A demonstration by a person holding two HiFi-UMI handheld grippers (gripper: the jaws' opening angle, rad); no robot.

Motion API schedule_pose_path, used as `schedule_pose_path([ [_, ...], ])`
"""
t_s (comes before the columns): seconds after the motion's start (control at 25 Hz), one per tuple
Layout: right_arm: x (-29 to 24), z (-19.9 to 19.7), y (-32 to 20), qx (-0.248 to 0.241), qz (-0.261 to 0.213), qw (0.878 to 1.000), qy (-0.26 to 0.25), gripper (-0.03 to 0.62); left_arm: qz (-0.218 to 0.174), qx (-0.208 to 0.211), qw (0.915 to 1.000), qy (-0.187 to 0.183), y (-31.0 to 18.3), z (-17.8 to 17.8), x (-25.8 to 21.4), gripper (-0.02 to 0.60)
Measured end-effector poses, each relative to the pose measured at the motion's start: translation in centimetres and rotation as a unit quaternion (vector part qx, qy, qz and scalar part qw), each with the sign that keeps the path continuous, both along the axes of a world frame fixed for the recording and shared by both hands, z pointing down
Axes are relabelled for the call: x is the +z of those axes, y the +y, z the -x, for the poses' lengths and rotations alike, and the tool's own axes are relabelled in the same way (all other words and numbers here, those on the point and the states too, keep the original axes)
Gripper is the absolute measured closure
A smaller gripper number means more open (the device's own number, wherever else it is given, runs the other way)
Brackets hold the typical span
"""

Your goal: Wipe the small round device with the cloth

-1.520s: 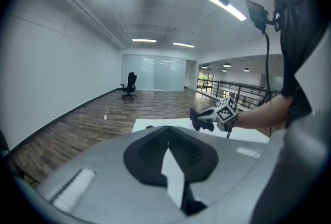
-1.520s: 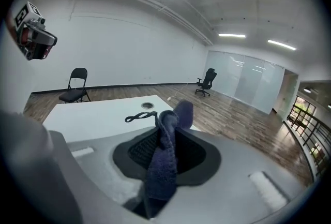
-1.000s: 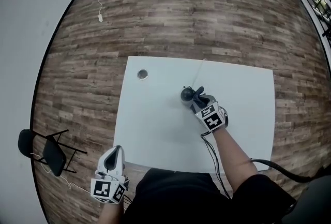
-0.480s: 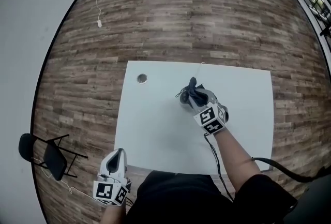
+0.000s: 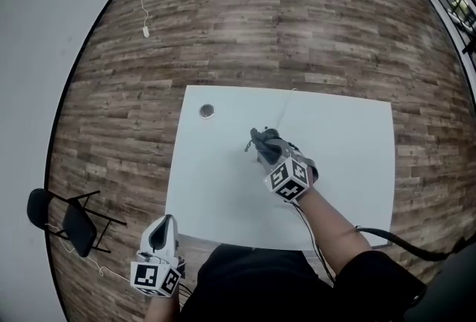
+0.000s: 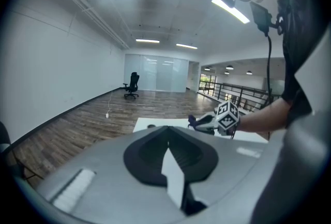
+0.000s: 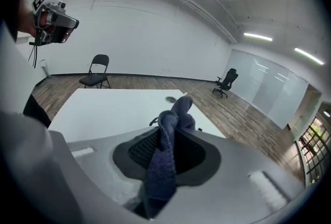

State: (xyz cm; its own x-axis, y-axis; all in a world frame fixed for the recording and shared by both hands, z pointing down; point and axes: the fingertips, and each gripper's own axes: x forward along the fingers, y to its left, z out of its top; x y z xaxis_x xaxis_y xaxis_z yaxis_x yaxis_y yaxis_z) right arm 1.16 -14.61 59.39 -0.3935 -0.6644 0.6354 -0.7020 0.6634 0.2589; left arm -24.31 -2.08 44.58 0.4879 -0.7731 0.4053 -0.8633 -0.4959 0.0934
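Jaws of the right gripper (image 5: 265,151) are clamped on a dark blue cloth (image 7: 164,163), which stands up between the pads and folds over past their tips. Gripper and cloth sit over the middle of the white worktop (image 5: 216,187), pointing downward. The small round device cannot be made out: in the head view, cloth and gripper cover whatever lies beneath them. A thin white cable (image 5: 287,105) runs from the far edge toward the cloth. A small round disc (image 5: 206,111) lies near the far-left corner, well apart from the cloth. Jaws of the left gripper (image 5: 165,222) are pressed together with nothing between them. It hangs off the near-left corner of the worktop, beside the person's body.
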Motion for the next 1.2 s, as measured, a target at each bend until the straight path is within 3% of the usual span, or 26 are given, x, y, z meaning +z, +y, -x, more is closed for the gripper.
schedule_pose_path([
  [0.16,3.8,2.0,2.5,-0.024,0.073,0.997,-0.007,0.507,0.001,0.006,1.0,0.001,-0.2,-0.3,0.2,0.577],
  [0.24,3.3,2.5,3.2,-0.027,0.056,0.998,-0.022,0.507,0.0,0.006,1.0,0.003,-0.5,-0.3,0.0,0.576],
  [0.36,0.3,2.0,2.3,-0.01,-0.02,0.999,-0.028,0.507,-0.005,-0.002,1.0,0.001,-1.2,0.7,-0.4,0.575],
  [0.52,-2.6,-2.2,-0.6,0.049,-0.082,0.995,-0.004,0.507,-0.002,0.0,1.0,0.003,-1.2,0.8,-0.1,0.577],
  [0.68,-1.9,-3.9,-2.3,0.062,-0.056,0.997,-0.003,0.507,-0.001,0.01,0.9999,0.006,-1.2,0.0,0.0,0.575],
  [0.96,-1.1,-2.5,-0.9,0.02,-0.046,0.998,0.028,0.507,0.002,0.001,1.0,0.005,-1.3,0.5,0.1,0.575],
  [1.2,-0.6,-0.8,0.3,-0.011,-0.035,0.999,0.025,0.507,0.007,0.002,0.9999,0.008,-1.5,0.4,0.3,0.576],
])
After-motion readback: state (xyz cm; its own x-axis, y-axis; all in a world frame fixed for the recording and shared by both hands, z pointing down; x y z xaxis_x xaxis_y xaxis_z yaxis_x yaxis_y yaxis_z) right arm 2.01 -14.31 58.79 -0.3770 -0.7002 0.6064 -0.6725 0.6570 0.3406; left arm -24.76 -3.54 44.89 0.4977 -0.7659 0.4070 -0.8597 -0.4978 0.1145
